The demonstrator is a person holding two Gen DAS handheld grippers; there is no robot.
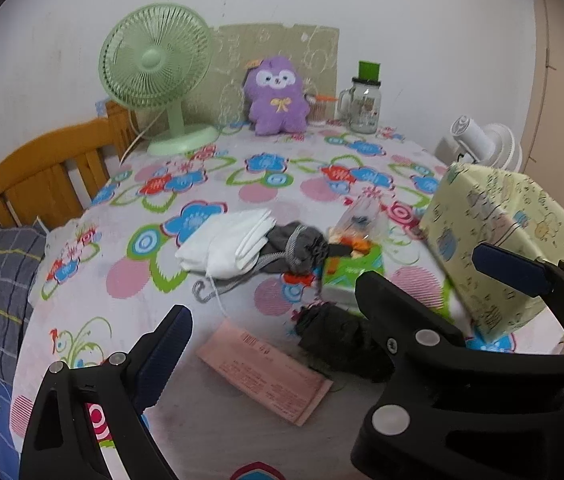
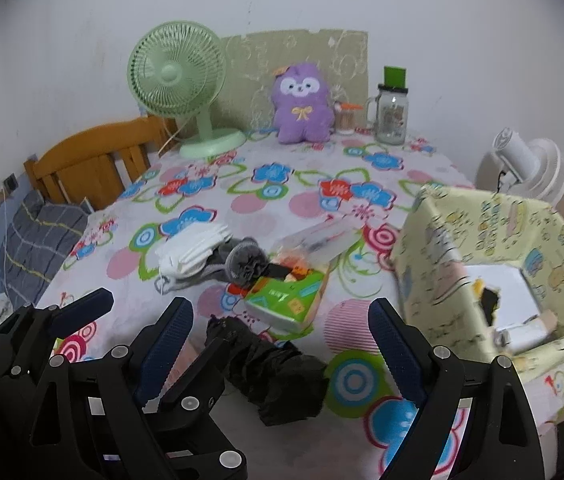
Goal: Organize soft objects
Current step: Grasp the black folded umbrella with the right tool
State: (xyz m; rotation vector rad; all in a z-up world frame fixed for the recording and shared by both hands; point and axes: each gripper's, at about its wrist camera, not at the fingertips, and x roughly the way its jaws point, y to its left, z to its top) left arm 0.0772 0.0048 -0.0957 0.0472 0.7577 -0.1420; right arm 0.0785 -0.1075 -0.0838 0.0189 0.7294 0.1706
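right gripper (image 2: 277, 356): jaws spread, bracketing black crumpled bag (image 2: 277, 380) lower centre, likely lining up a pick | left gripper (image 1: 269, 320): jaws spread, nothing between | patterned box (image 2: 494, 272) right, open to receive.

The yellow box (image 2: 482, 272) is motion-blurred, and the pink slip (image 1: 265, 364) carries unreadable print.

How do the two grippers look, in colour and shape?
Both the left gripper and the right gripper have glossy black plastic frames with round silver rivets and small screws. Their fingers carry dark blue ribbed pads with toothed edges. No cables, sleeves or hands show.
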